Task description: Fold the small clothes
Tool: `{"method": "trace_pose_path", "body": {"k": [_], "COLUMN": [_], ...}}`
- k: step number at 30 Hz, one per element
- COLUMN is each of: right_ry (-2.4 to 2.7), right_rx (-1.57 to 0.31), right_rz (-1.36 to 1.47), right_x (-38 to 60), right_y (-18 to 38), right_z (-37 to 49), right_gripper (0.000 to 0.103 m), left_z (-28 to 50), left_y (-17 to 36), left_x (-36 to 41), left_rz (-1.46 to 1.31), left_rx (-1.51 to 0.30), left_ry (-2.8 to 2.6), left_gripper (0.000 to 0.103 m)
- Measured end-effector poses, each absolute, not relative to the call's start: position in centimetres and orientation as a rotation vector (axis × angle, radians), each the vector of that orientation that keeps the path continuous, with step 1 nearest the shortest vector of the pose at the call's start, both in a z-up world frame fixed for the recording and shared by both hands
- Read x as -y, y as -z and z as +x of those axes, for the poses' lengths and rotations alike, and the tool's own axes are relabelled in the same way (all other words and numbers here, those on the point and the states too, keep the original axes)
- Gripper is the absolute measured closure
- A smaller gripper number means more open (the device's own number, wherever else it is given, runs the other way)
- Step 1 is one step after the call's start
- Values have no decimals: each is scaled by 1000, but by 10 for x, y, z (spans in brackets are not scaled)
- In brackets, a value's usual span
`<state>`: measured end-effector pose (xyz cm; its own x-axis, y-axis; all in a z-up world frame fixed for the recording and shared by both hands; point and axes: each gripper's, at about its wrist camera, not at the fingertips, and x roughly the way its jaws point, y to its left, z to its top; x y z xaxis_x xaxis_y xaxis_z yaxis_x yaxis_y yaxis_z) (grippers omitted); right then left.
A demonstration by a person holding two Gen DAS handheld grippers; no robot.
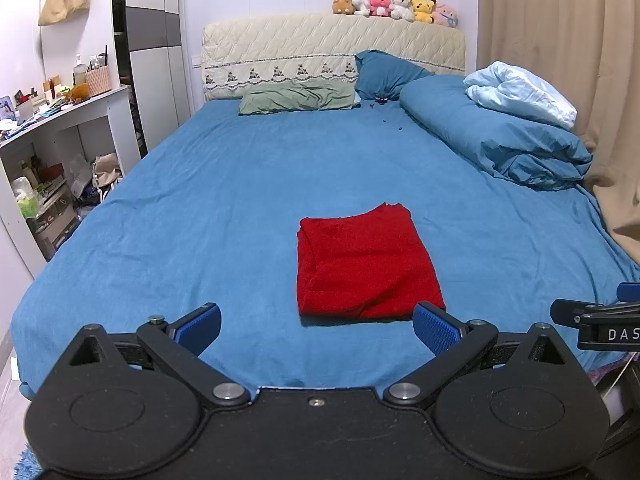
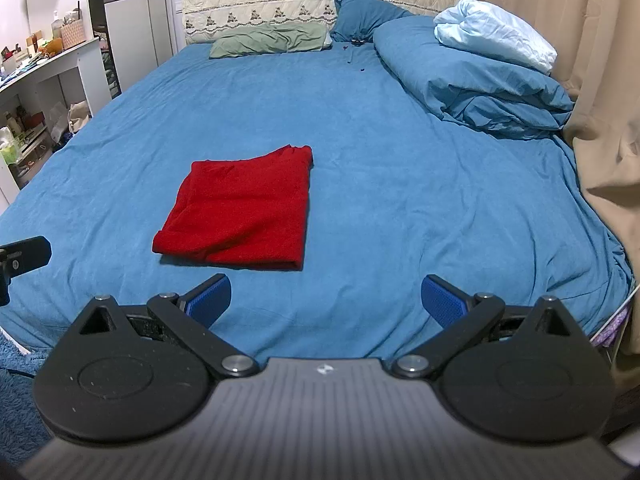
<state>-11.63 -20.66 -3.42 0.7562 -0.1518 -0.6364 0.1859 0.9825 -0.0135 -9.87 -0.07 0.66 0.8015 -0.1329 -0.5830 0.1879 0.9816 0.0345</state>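
A red garment (image 1: 364, 264) lies folded into a neat rectangle on the blue bed sheet (image 1: 208, 216), near the foot of the bed. My left gripper (image 1: 318, 330) hovers open just short of its near edge, nothing between the blue pads. In the right wrist view the same red garment (image 2: 240, 210) sits ahead and to the left of my right gripper (image 2: 326, 300), which is also open and holds nothing. The tip of the right gripper shows at the left wrist view's right edge; the tip of the left gripper pokes in at the right wrist view's left edge.
A rolled blue duvet (image 1: 492, 132) with a pale blue blanket (image 1: 520, 92) lies along the right side. Green pillow (image 1: 296, 98) and blue pillow (image 1: 384, 74) rest by the quilted headboard (image 1: 332, 46). Cluttered white shelf (image 1: 60, 132) stands left, beige curtain (image 1: 560, 40) right.
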Motion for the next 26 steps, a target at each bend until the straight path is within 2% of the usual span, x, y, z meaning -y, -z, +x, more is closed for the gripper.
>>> {"method": "trace_pose_path", "body": {"k": [26], "right_ry": [188], "right_rx": [-685], "right_rz": [51], "right_x": [201], "right_y": [33], "right_z": [-117], "right_gripper": [0], "left_z": [-101], "left_y": [-13], "left_x": [-9], "left_rz": [78], "left_rx": [-591], "left_ry": [171], "left_gripper": [0]}}
